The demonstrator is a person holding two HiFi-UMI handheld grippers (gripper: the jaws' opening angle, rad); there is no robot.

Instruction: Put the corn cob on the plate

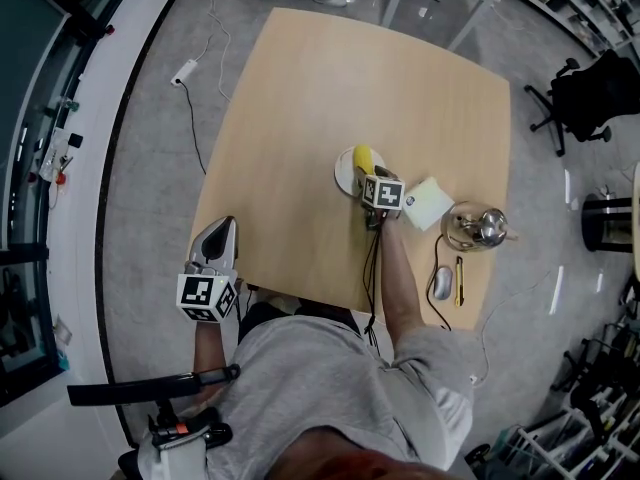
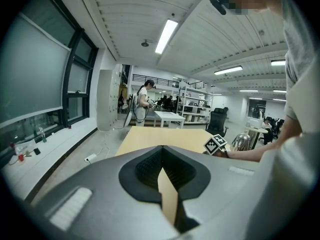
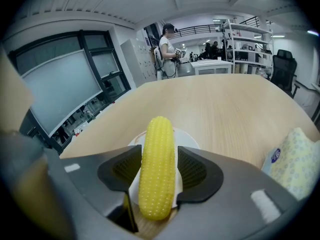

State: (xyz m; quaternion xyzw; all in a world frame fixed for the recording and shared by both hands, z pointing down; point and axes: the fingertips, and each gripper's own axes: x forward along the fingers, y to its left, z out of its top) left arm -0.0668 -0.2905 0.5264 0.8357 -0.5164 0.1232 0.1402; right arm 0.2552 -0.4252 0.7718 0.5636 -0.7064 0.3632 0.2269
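Note:
The yellow corn cob [image 1: 363,157] [image 3: 157,164] lies lengthwise on the small white plate [image 1: 345,171] [image 3: 186,139] near the middle of the wooden table, its near end over the plate's rim. My right gripper [image 1: 364,175] [image 3: 160,149] straddles the cob. Its jaws stand slightly open, and a thin strip of plate shows between the cob and the right pad. My left gripper [image 1: 222,225] [image 2: 162,148] hovers at the table's near left edge, shut and empty, far from the plate.
A pale yellow cloth pack [image 1: 428,203] [image 3: 297,159] lies just right of the plate. Beyond it stand a shiny metal kettle [image 1: 478,226], a computer mouse [image 1: 441,282] and a yellow-handled tool [image 1: 459,280]. An office chair [image 1: 585,93] stands off the far right corner.

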